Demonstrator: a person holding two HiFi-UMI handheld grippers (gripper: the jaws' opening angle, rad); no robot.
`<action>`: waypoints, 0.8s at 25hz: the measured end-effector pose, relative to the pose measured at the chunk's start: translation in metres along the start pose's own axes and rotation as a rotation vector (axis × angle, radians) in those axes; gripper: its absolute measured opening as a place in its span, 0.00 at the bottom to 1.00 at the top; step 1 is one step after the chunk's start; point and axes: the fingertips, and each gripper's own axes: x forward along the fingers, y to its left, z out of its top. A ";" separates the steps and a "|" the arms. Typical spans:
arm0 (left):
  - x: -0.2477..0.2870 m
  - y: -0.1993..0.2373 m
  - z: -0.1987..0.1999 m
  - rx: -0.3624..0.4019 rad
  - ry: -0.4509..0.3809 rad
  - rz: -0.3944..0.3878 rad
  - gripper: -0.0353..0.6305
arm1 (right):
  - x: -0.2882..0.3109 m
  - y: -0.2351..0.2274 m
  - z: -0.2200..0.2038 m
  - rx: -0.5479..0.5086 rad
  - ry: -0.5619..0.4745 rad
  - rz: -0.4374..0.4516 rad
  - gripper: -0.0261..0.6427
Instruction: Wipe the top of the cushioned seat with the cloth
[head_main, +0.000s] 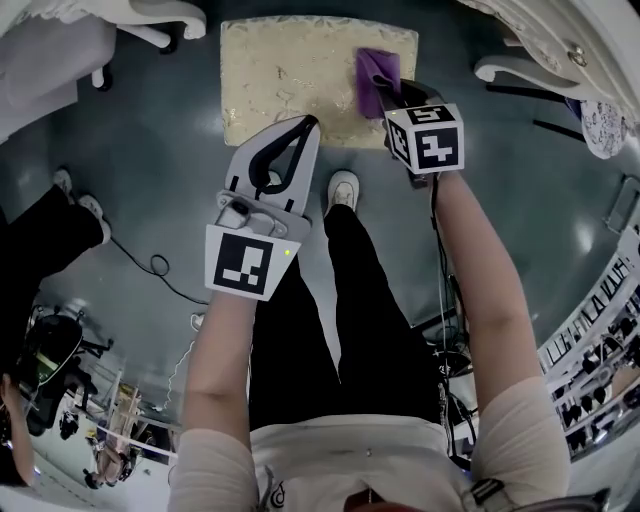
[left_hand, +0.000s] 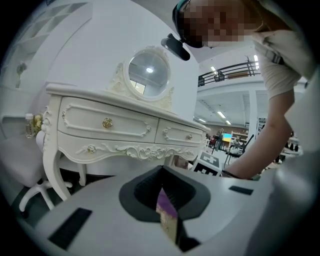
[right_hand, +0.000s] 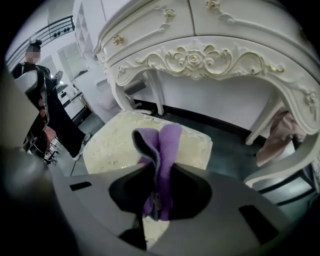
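Nearest, a white shoe (head_main: 343, 188) is seen on the floor just short of the cushioned seat's (head_main: 285, 70) near edge. The left gripper (head_main: 308, 124) is held before that same near edge, towards its middle. Its jaws are brought together and nothing is gripped in them. No part in the wiping is taken by it at present.

The right gripper (right_hand: 161, 170) is held over the seat's right-hand near corner. Its jaws are clamped on the purple cloth (right_hand: 165, 142), which is bunched into an upright fold standing out past the jaw tips. In the head view the cloth is seen overlapping the seat's top at that corner. Whether it is pressed on the fabric or held just above it cannot be told.

The cloth is thus picked up and brought to the seat, so that much is judged done. The wiping itself is judged barely begun, if at all: no wiped patch can be made out on the cream top, and all of it left of the cloth is uncovered. Beyond the seat's far edge, the white dressing table (right_hand: 200, 55) is seen.
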 end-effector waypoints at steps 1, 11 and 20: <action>0.003 -0.004 -0.003 0.003 0.013 0.000 0.07 | -0.003 -0.007 -0.003 0.004 0.001 -0.006 0.16; 0.017 -0.031 -0.006 -0.006 0.021 -0.015 0.07 | -0.030 -0.070 -0.036 0.150 0.015 -0.109 0.16; -0.008 -0.006 0.000 0.008 0.020 -0.016 0.07 | -0.055 -0.038 -0.006 0.142 -0.076 -0.091 0.16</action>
